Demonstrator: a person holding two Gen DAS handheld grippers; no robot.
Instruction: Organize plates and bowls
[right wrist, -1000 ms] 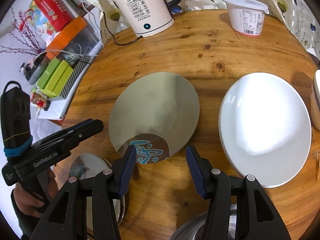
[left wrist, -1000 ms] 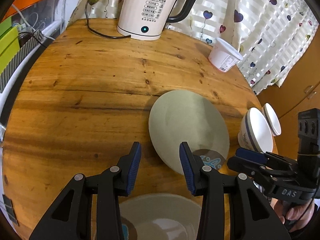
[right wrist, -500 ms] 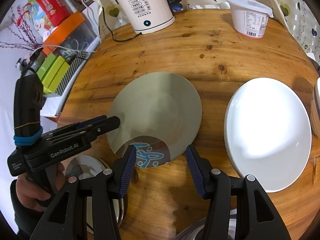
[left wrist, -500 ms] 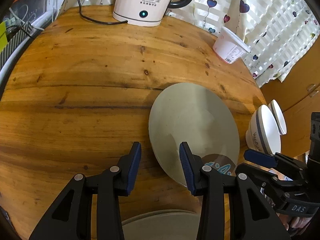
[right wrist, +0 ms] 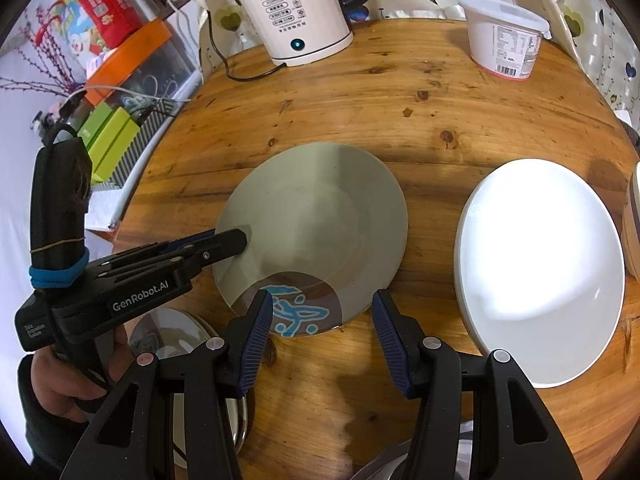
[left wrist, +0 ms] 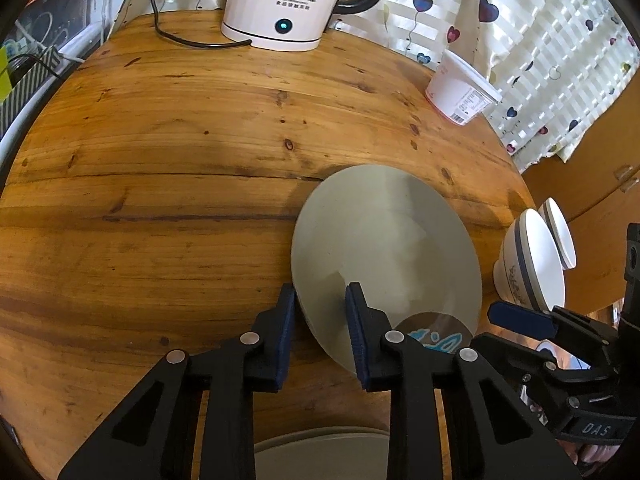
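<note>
Wooden table [right wrist: 400, 92] — kettle [right wrist: 296, 12], tub [right wrist: 504, 36] behind, left gripper [left wrist: 320, 312] narrowed around grey plate [left wrist: 384, 252] rim, right gripper [right wrist: 322, 336] wide.

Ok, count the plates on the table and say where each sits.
3. The grey plate with a blue motif lies mid-table; the white plate sits to its right; a third plate, mostly hidden, lies at the near edge. More may be out of view.

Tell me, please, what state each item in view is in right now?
Left tongs: open, straddling the grey plate's rim.
Right tongs: open, holding nothing.
Grey plate: flat on the table.
White plate: flat, untouched.
Kettle: light on, reads 55.
Tub: lidded, upright.
</note>
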